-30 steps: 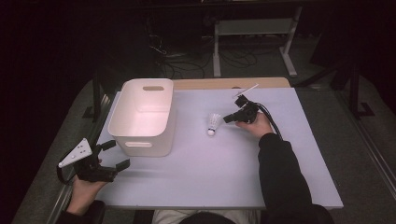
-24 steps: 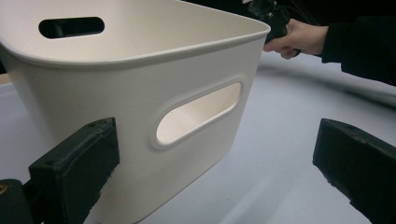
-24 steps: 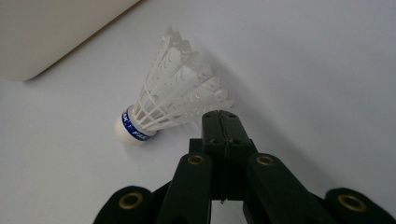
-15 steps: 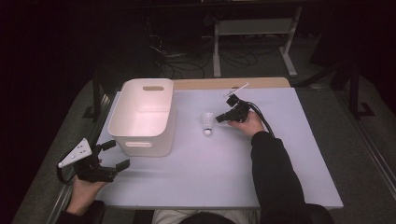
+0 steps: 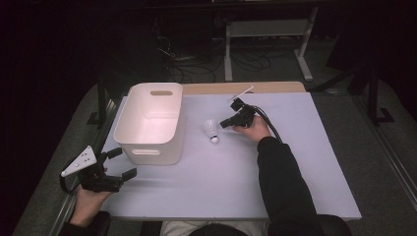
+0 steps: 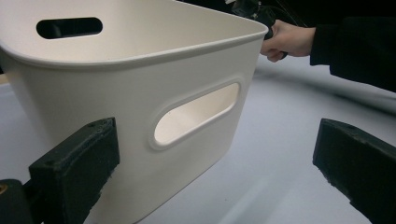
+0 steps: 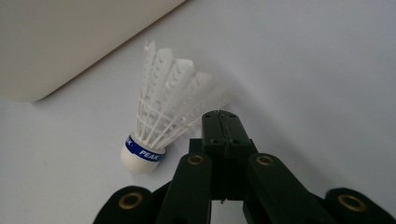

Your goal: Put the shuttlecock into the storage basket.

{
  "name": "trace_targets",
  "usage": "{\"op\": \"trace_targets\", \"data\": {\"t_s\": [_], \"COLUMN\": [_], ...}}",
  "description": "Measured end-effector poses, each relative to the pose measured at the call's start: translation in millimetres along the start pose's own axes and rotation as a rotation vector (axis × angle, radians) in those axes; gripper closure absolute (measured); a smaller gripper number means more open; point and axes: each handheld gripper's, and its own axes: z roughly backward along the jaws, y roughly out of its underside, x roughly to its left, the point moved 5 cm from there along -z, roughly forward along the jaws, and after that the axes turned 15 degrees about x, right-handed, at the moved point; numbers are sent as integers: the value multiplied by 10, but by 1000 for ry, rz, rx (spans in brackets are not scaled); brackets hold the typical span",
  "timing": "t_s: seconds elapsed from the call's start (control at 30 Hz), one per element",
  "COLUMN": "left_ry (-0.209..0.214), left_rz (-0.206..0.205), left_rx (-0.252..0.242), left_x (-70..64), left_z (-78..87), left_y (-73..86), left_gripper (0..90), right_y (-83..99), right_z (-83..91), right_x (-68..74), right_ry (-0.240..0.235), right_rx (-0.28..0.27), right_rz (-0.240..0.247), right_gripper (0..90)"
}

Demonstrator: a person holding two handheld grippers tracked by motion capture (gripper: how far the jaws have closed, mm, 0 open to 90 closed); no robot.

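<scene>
A white feather shuttlecock (image 5: 212, 130) with a blue band lies on its side on the pale table (image 5: 275, 167), just right of the white bin (image 5: 147, 150). My right gripper (image 5: 223, 124) is shut, its jaws pressed together, and their tip sits at the shuttlecock's feather skirt. In the right gripper view the shuttlecock (image 7: 159, 116) lies just left of the shut right gripper (image 7: 219, 116); whether a feather is pinched I cannot tell. My left gripper (image 5: 123, 162) stands open at the table's front left. It faces the bin's handle wall (image 6: 140, 93), and nothing lies between the jaws of the left gripper (image 6: 215, 177).
The bin's inside looks bare. A wooden strip (image 5: 246, 87) runs along the table's far edge. Beyond it, in the dark, are a metal stand (image 5: 265, 34) and cables on the floor. Bare tabletop stretches to the right and front.
My right gripper has slid left to the shuttlecock, which has shifted slightly left too. The left gripper has stayed where it was.
</scene>
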Motion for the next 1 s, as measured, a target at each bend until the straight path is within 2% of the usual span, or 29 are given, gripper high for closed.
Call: {"op": "trace_targets", "data": {"t_s": [0.63,1.0], "left_ry": [3,2], "left_rz": [-1,-1], "left_rx": [-1,-1], "left_x": [-3,-1], "left_z": [0,0], "left_y": [0,0], "left_gripper": [3,3], "right_y": [-157,-171], "right_z": [-129,-178], "right_x": [87,140], "right_ry": [-10,-20], "right_rx": [17,31], "right_rz": [24,39], "right_gripper": [891,891]}}
